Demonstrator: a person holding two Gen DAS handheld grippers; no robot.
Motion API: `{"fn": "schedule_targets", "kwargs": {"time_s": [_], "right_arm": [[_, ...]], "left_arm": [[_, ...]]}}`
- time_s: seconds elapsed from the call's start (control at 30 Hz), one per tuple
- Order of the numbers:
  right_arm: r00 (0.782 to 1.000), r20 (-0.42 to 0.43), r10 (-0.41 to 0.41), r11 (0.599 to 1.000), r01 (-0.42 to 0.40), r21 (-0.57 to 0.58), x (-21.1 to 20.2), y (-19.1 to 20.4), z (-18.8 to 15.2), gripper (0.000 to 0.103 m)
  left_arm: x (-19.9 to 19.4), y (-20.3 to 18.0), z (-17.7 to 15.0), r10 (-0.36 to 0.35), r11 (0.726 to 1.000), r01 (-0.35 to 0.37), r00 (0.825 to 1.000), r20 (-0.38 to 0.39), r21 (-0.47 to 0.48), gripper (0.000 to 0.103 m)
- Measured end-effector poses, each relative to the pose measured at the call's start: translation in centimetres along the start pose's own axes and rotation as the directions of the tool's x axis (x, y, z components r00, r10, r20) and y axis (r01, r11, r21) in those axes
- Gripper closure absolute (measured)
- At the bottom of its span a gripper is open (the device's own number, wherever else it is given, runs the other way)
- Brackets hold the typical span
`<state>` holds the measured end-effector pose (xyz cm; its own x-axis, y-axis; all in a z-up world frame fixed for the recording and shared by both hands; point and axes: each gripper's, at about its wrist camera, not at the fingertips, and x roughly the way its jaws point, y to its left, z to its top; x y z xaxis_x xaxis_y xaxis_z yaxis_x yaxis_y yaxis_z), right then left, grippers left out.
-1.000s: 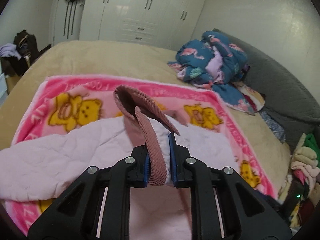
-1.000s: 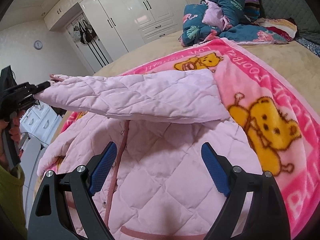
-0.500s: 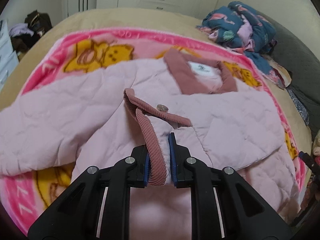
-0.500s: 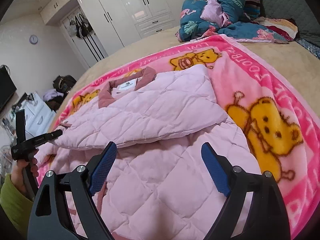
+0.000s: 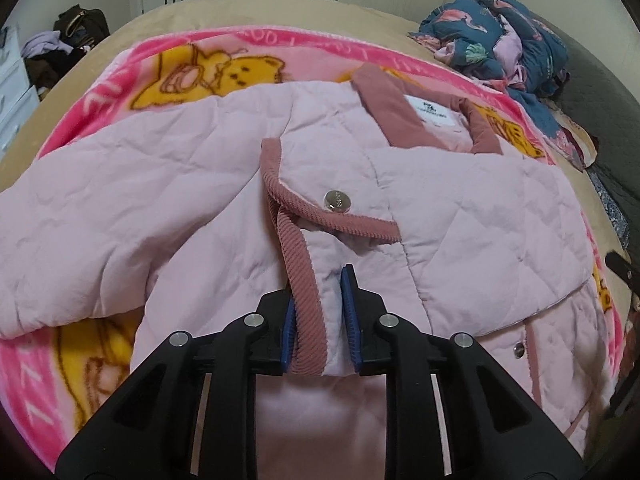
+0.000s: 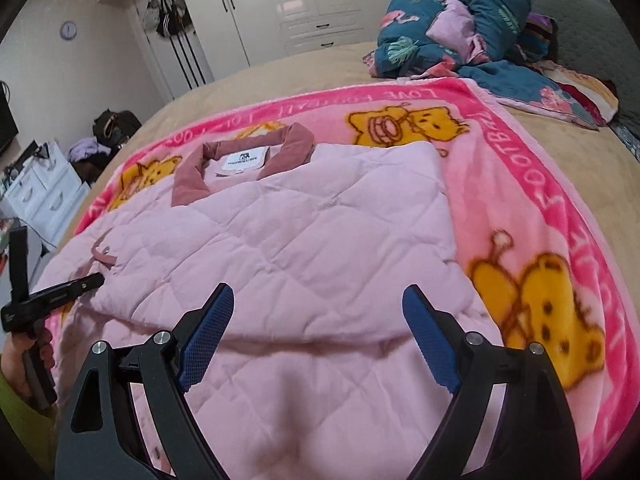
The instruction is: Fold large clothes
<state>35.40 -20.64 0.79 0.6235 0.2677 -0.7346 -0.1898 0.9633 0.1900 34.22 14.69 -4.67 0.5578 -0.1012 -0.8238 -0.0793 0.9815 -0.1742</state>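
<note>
Partly hidden: jacket (image 5: 460,216) hem behind left claw (image 5: 318,312)

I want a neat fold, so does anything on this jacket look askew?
Yes. On the pink quilted jacket, the folded-in sleeve's corduroy cuff is twisted and stands up between the jaws of the left gripper, which have just begun opening. The collar lies flat.

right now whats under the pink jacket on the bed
The pink jacket lies on a pink bear-print blanket, which shows around its edges, over the tan bedcover. Whatever lies beneath the jacket's middle is hidden.
</note>
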Motion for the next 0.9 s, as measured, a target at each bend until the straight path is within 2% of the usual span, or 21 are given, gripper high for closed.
{"fn": "schedule_targets", "kwargs": {"time_s": [0.13, 0.23, 0.37, 0.43, 0.53, 0.67, 0.73, 0.83, 0.9], "right_arm": [[0.997, -0.059, -0.048, 0.999, 0.047, -0.008, 2.9, -0.3, 0.3, 0.017], [0.988, -0.125, -0.092, 0.995, 0.094, 0.012, 5.5, -1.4, -0.2, 0.017], [0.988, -0.127, -0.093, 0.995, 0.096, 0.020, 6.0, -1.5, -0.6, 0.017], [0.993, -0.106, -0.060, 0.997, 0.063, 0.032, 4.9, -1.3, -0.6, 0.017], [0.996, -0.084, -0.030, 0.998, 0.035, 0.049, 3.4, -1.1, -0.9, 0.017], [0.999, -0.048, 0.017, 0.998, -0.014, 0.055, 1.3, -0.1, -1.3, 0.011], [0.999, -0.035, 0.037, 0.998, -0.036, 0.053, 0.4, 0.5, -1.4, 0.010], [0.997, -0.011, 0.072, 0.996, -0.072, 0.054, -1.1, 1.3, -1.8, 0.009], [0.996, 0.011, 0.083, 0.995, -0.083, 0.052, -2.1, 1.9, -2.0, 0.005]], "left_arm": [[0.3, 0.0, -0.2, 0.005, 1.000, -0.005, 1.000, -0.006, 0.000, 0.088], [0.6, -0.1, -0.3, 0.006, 1.000, -0.006, 1.000, -0.012, 0.003, 0.083], [0.5, -0.4, -0.4, 0.021, 1.000, -0.021, 1.000, -0.011, 0.019, 0.081], [-0.1, -0.6, -0.4, 0.027, 0.999, -0.027, 1.000, -0.010, 0.025, 0.081], [-0.9, -0.7, -0.5, 0.020, 0.999, -0.019, 1.000, -0.007, 0.026, 0.073], [-2.5, -0.6, -0.7, 0.015, 1.000, -0.015, 1.000, 0.010, 0.017, 0.062], [-3.4, -0.8, -0.8, 0.021, 1.000, -0.021, 1.000, 0.023, 0.018, 0.057], [-4.7, -0.5, -1.1, 0.014, 1.000, -0.014, 0.999, 0.042, -0.005, 0.044], [-5.3, -0.3, -1.3, 0.018, 1.000, -0.018, 0.999, 0.050, -0.012, 0.032]]}}
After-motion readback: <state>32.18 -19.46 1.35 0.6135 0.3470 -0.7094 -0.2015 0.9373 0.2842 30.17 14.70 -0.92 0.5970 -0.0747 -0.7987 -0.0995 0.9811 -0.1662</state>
